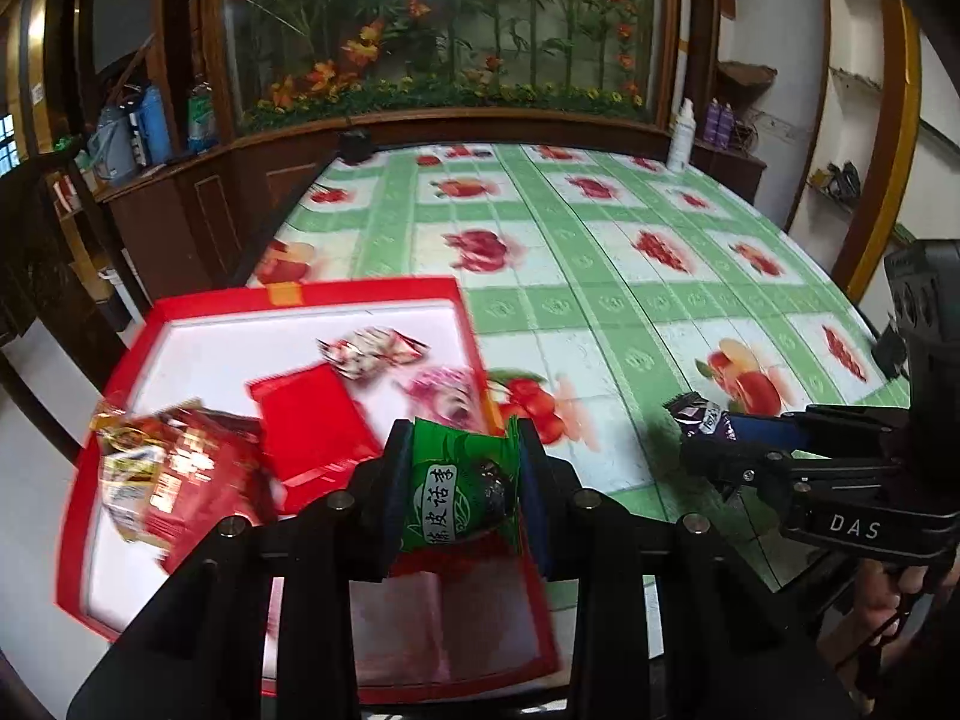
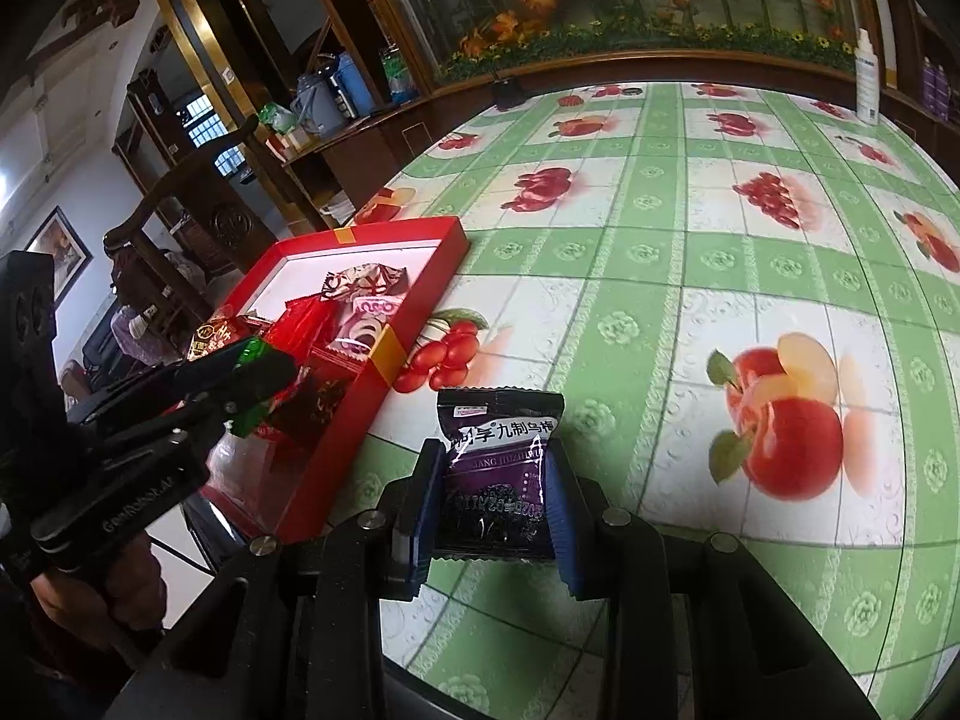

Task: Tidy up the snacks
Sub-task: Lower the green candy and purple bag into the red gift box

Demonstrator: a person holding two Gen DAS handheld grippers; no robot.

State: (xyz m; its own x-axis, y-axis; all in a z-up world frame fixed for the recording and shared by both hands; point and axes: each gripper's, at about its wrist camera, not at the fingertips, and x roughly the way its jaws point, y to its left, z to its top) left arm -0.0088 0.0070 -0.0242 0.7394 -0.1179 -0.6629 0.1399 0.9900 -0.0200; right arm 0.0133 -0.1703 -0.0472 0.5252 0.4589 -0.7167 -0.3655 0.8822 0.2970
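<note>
My left gripper (image 1: 459, 480) is shut on a green snack packet (image 1: 459, 495) and holds it over the near right part of the red box (image 1: 360, 291). The box holds several snacks: a large red bag (image 1: 174, 474), a flat red packet (image 1: 312, 426), a silver-red candy (image 1: 372, 351) and a pink packet (image 1: 444, 390). My right gripper (image 2: 495, 492) is shut on a dark purple snack packet (image 2: 498, 468), just above the table to the right of the box (image 2: 414, 306). The right gripper also shows in the left wrist view (image 1: 720, 429), the left gripper in the right wrist view (image 2: 258, 384).
The table (image 1: 600, 276) has a green and white fruit-print cloth. A white bottle (image 1: 681, 135) stands at its far right corner and a small black object (image 1: 355, 145) at the far left. A wooden cabinet with flowers stands behind. A dark wooden chair (image 2: 180, 210) stands left of the box.
</note>
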